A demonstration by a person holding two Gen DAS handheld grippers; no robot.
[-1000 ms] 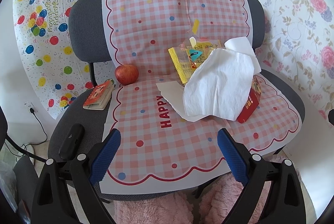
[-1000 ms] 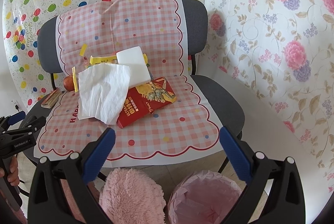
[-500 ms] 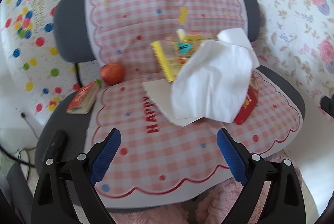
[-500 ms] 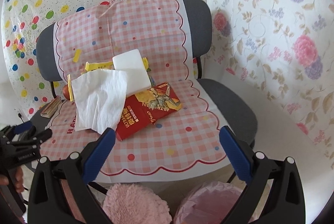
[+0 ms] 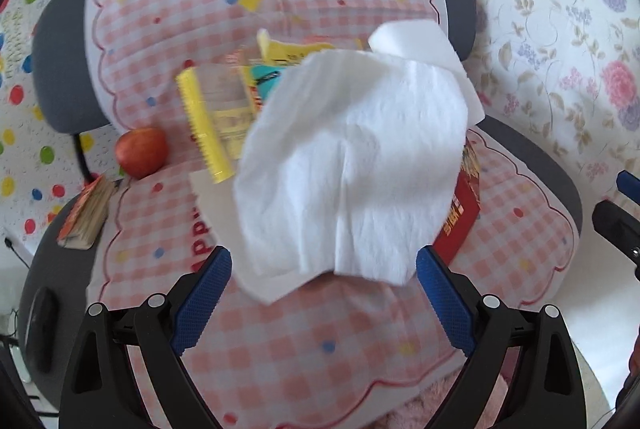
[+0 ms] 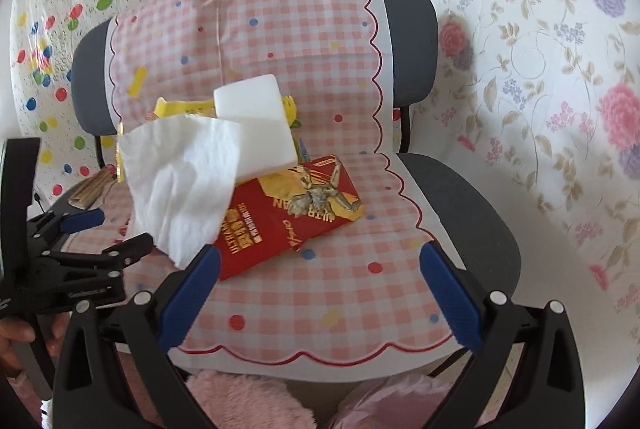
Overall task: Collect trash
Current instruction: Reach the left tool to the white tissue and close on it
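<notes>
Both claws gape wide and hold nothing: the left gripper has its blue pads spread either side of the near edge of the white tissue, and the right gripper hangs spread over the front of the chair seat.

Below the seat's front edge a pink-lined bin shows only its rim, so its contents cannot be told.

On the seat's pink checked cover, the tissue drapes over the trash pile. A white foam block leans behind the tissue, and a red box sticks out from under it toward the right. Yellow snack wrappers lie partly buried left of the tissue. An apple sits further left, beside a small book at the seat's edge. The left view is blurred.

A hand, mostly cut off, grips the left tool's handle.
</notes>
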